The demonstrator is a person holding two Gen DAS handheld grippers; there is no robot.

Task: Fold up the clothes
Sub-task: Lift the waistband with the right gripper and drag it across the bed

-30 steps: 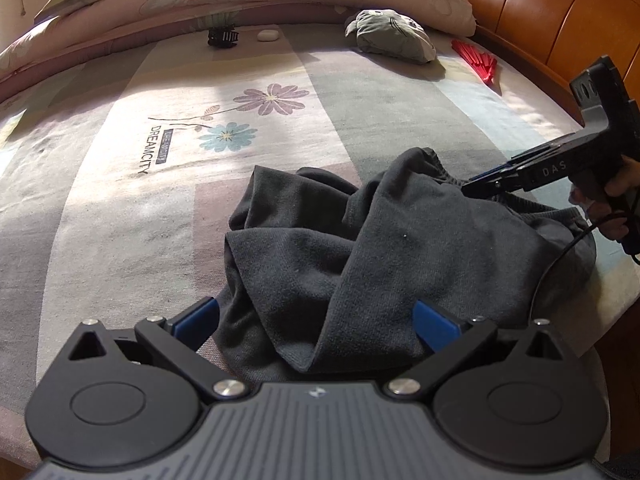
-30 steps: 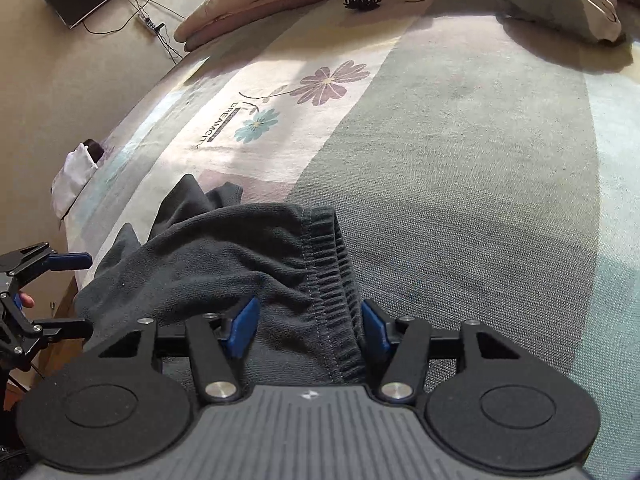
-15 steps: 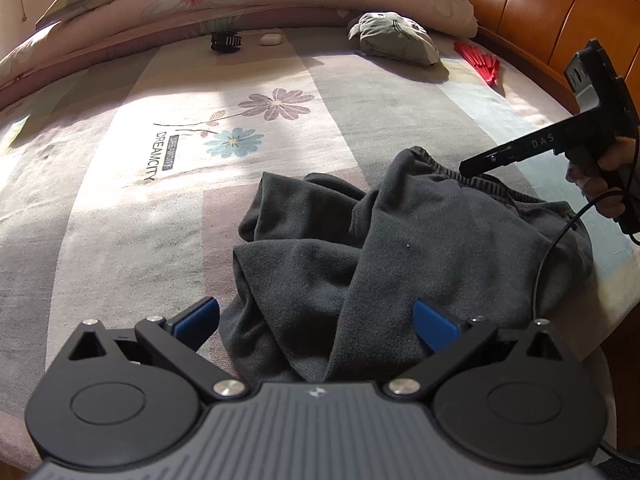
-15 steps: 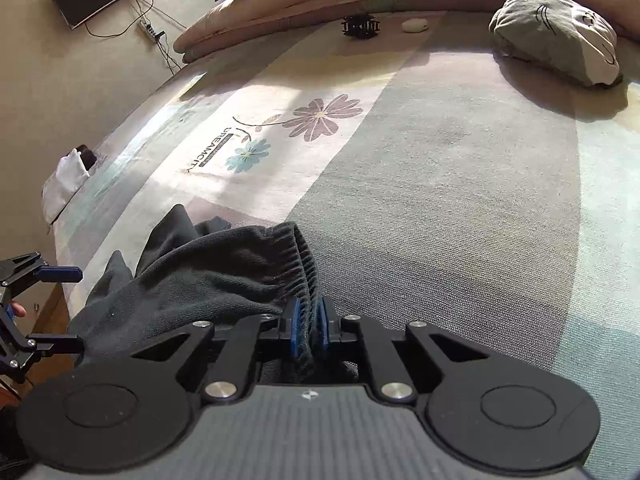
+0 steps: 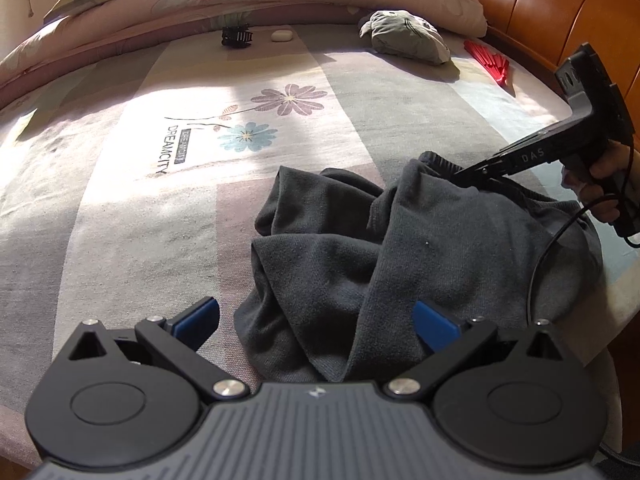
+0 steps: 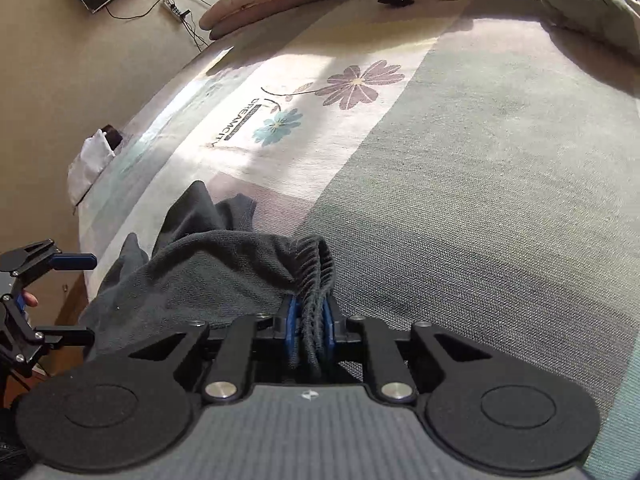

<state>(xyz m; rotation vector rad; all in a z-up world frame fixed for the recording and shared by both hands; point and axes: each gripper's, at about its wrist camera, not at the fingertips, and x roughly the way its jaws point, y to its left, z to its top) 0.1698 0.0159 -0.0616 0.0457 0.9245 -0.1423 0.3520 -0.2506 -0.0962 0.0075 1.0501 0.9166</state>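
One dark garment (image 5: 420, 248) crumples on the flowered bedspread (image 5: 120, 184); right fingers (image 6: 294, 312) pinch its ribbed edge, left fingers (image 5: 434, 322) spread.

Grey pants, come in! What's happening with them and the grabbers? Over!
Right gripper just closed, pinching grey pants by the waistband. Left gripper open, holding nothing. Pants crumpled on bed. Nothing in the way.

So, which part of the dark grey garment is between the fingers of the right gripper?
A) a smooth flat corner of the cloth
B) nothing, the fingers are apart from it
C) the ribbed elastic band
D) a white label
C: in the right wrist view the right gripper has its blue fingers pressed on the gathered, ribbed band of the dark grey garment.
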